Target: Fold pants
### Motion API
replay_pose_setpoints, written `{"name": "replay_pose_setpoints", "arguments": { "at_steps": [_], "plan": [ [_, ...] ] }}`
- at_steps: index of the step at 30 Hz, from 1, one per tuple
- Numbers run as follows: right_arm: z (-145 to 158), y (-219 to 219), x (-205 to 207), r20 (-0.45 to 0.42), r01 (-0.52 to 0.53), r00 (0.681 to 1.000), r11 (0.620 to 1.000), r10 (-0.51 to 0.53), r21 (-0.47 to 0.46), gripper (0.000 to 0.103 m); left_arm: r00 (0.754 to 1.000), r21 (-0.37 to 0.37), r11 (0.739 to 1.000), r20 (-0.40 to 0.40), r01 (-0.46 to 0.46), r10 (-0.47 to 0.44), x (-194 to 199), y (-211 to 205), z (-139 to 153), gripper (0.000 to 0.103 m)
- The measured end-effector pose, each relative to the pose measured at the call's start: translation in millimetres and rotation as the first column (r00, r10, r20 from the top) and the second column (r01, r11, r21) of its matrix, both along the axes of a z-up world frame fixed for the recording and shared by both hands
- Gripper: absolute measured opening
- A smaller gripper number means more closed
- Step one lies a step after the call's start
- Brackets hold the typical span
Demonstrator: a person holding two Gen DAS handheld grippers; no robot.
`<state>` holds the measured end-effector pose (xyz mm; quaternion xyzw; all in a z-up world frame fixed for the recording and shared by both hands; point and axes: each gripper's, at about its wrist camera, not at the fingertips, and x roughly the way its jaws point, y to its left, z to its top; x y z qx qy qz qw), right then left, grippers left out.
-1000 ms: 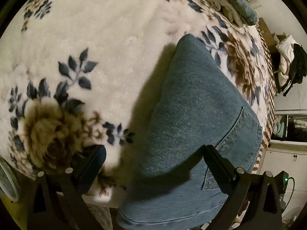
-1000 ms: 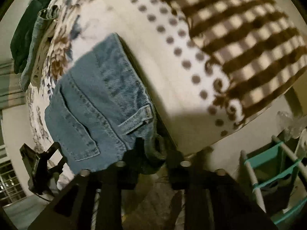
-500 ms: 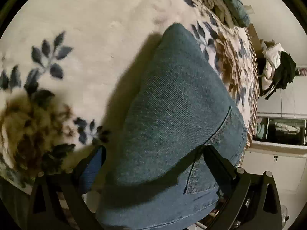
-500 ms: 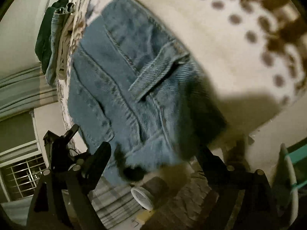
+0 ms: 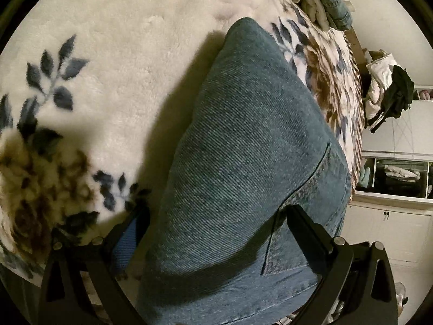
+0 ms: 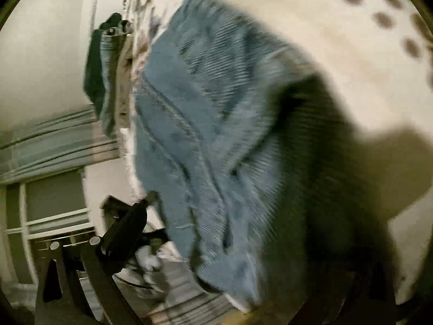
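The folded blue denim pants [image 5: 243, 162] lie on a cream floral blanket [image 5: 108, 67], back pocket to the right. My left gripper [image 5: 216, 233] is open, its two black fingers [image 5: 305, 230] straddling the near end of the pants. In the right wrist view the pants [image 6: 203, 135] are blurred and fill the middle. My right gripper [image 6: 243, 243] is open, its left finger [image 6: 121, 233] beside the denim edge; the right finger is lost in shadow.
A stack of folded clothes [image 5: 324, 2] sits at the blanket's far edge, and also shows in the right wrist view [image 6: 111, 67]. A dotted and checked blanket [image 6: 379, 13] lies to the right. White cabinets [image 5: 392, 230] and hanging garments [image 5: 389, 92] stand beyond the bed.
My right gripper opened, let go of the pants' waist and moved in close over the denim. My left gripper slid forward so the pants lie between its open fingers.
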<state>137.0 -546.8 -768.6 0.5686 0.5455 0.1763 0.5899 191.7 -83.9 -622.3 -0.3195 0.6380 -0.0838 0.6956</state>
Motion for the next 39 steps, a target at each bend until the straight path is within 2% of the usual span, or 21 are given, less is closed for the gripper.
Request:
{"name": "replay_pose_setpoints", "arguments": {
  "at_steps": [3,5,7,12,14,15,16,17,18,19,21,22,24,27,29,30,32,34,35,36,39],
  "plan": [
    [2,0,5,0.012,-0.012,1.0,1.0,0.012,-0.019,0.103,1.0,-0.005,1.0,-0.002,0.006,-0.006,1,0,-2,0.103],
    [-7,-2,2,-0.012,-0.016,1.0,1.0,0.016,-0.016,0.103,1.0,-0.004,1.0,0.0,0.011,-0.011,1,-1,-2,0.103],
    [-10,-2,0,0.0,-0.01,1.0,1.0,0.01,-0.007,0.102,1.0,-0.012,1.0,0.0,0.01,-0.01,1,0,-4,0.103],
    [-7,9,6,0.0,-0.013,1.0,0.999,0.013,-0.041,0.102,1.0,-0.053,0.999,0.003,-0.009,0.01,-1,6,-6,0.103],
    [-7,11,4,-0.018,0.014,1.0,0.998,-0.015,-0.054,0.097,1.0,-0.074,0.997,0.012,-0.018,0.019,-3,8,-6,0.103],
    [-7,15,6,-0.028,0.016,0.999,0.997,-0.018,-0.076,0.084,0.999,-0.097,0.995,0.025,-0.025,0.027,-4,9,-4,0.096],
    [-6,18,6,-0.053,0.01,0.998,0.992,-0.017,-0.127,0.062,0.999,-0.107,0.994,0.04,-0.026,0.031,-5,9,-2,0.08],
    [-5,19,3,-0.073,0.007,0.997,0.987,-0.02,-0.163,0.054,0.999,-0.096,0.995,0.047,-0.021,0.025,-6,7,1,0.072],
    [-5,19,2,-0.083,0.02,0.996,0.986,-0.034,-0.167,0.047,0.998,-0.075,0.997,0.056,-0.009,0.013,-8,6,5,0.06],
    [-4,18,1,-0.093,0.032,0.995,0.985,-0.048,-0.169,0.045,0.998,-0.071,0.997,0.064,-0.003,0.008,-10,5,8,0.045],
    [3,24,2,-0.095,0.03,0.994,0.98,-0.05,-0.198,0.041,0.996,-0.067,0.998,0.091,0.004,0.002,-18,8,17,0.03],
    [8,27,4,-0.091,0.025,0.995,0.977,-0.045,-0.212,0.038,0.995,-0.075,0.997,0.1,0.002,0.006,-21,10,20,0.025],
    [19,29,6,-0.079,0.02,0.996,0.974,-0.039,-0.227,0.035,0.992,-0.072,0.997,0.124,0.009,0.0,-26,10,31,0.023],
    [31,30,9,-0.067,-0.002,0.998,0.972,-0.014,-0.235,0.035,0.994,-0.093,0.996,0.108,-0.006,0.016,-27,13,34,0.023],
    [26,28,12,-0.107,-0.041,0.994,0.97,0.016,-0.239,0.049,0.997,-0.119,0.993,0.077,-0.014,0.023,-25,14,23,0.025],
    [18,25,13,-0.148,-0.068,0.988,0.965,0.03,-0.254,0.061,0.998,-0.122,0.992,0.056,-0.019,0.027,-24,16,17,0.028],
    [10,18,11,-0.177,-0.07,0.984,0.972,0.03,-0.223,0.064,0.999,-0.12,0.992,0.039,-0.023,0.028,-21,16,9,0.034],
    [6,14,7,-0.169,-0.081,0.984,0.977,0.048,-0.195,0.071,0.999,-0.126,0.992,0.025,-0.031,0.034,-19,17,2,0.042],
    [5,13,5,-0.168,-0.102,0.983,0.975,0.068,-0.2,0.073,0.999,-0.134,0.99,0.014,-0.035,0.037,-17,19,-2,0.048],
    [3,13,2,-0.165,-0.114,0.983,0.975,0.082,-0.189,0.076,0.999,-0.127,0.991,0.003,-0.035,0.036,-18,21,-4,0.061],
    [-10,20,-5,-0.184,-0.143,0.976,0.98,0.116,-0.141,0.087,0.999,-0.16,0.986,-0.008,-0.048,0.048,-17,27,-13,0.065]
  ]
}}
